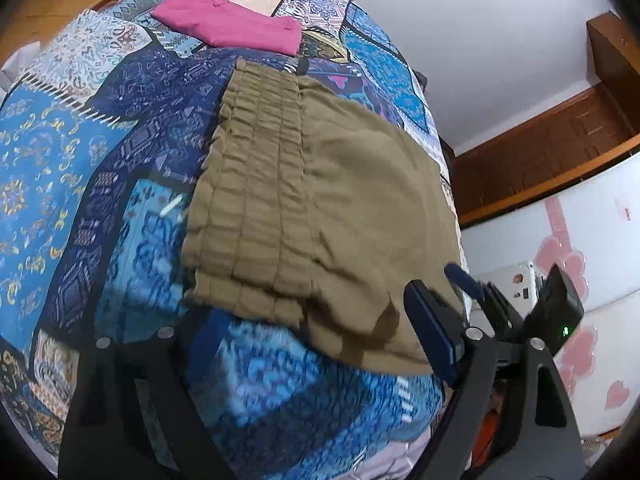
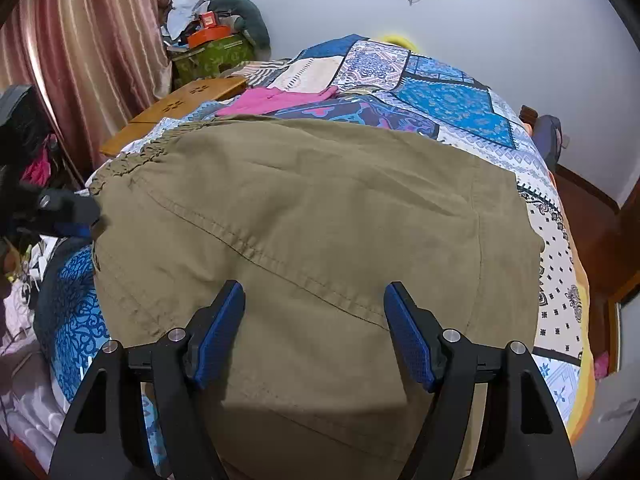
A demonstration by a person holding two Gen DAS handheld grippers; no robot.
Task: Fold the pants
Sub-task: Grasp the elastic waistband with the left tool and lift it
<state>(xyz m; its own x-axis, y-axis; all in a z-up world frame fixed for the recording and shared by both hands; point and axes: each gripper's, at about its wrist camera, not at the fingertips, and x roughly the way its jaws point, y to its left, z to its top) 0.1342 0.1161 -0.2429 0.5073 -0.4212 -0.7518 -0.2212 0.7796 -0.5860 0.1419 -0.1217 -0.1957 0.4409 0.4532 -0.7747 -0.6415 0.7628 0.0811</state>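
Olive-brown pants (image 2: 320, 208) lie folded on the patchwork bedspread (image 2: 448, 96), elastic waistband (image 1: 256, 184) toward the left side. My right gripper (image 2: 314, 336) is open, hovering over the near part of the pants, blue pads (image 2: 408, 340) wide apart. In the left wrist view the pants (image 1: 360, 208) lie ahead. My left gripper (image 1: 304, 344) is open at the pants' near corner; its right pad (image 1: 430, 332) rests by the fabric edge, the left pad is hidden under cloth. The right gripper also shows in the left wrist view (image 1: 504, 304).
A folded pink garment (image 1: 228, 20) lies farther up the bed. A wooden bedside table (image 2: 176, 108) and a curtain (image 2: 80, 60) stand at the left. A white fridge with pink stickers (image 1: 580, 240) stands beyond the bed edge.
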